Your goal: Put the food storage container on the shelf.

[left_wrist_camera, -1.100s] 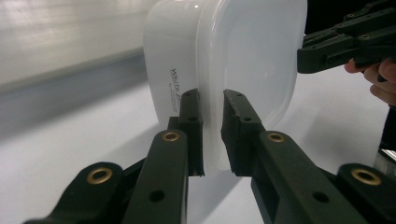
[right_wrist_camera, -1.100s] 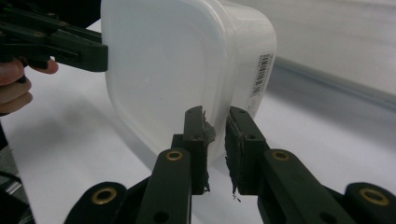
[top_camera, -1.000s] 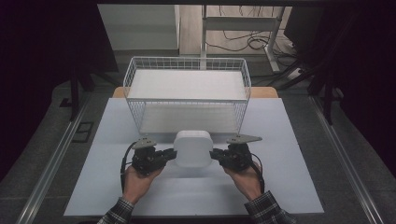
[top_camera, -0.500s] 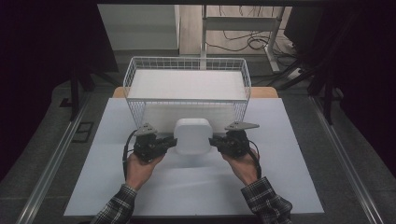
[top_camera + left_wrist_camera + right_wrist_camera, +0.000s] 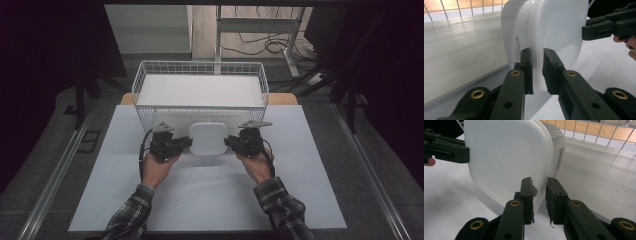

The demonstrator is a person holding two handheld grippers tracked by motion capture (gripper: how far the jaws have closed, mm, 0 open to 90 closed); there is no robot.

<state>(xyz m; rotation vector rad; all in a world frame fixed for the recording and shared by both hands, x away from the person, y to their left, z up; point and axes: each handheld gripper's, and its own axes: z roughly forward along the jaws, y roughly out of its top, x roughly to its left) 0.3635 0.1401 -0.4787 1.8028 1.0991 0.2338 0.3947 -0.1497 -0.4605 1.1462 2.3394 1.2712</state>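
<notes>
Dim surroundings, perhaps slightly soft focus.

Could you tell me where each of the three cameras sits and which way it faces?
High view: above the person's side, looking forward and down at the table; both forearms, left gripper and right gripper hold the white container before the wire basket.
Left gripper view: along its jaws clamping the container's rim.
Right gripper view: the same, opposite rim.
Shared: all show the container and basket.

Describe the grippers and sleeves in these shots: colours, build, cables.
Both the left gripper and the right gripper are black, each with a grey three-cornered plate on top and a black cable looping back by the wrist. Jaws are flat black links with brass-coloured rivets. Right gripper's pads look frayed. Sleeves are dark plaid flannel.
</notes>
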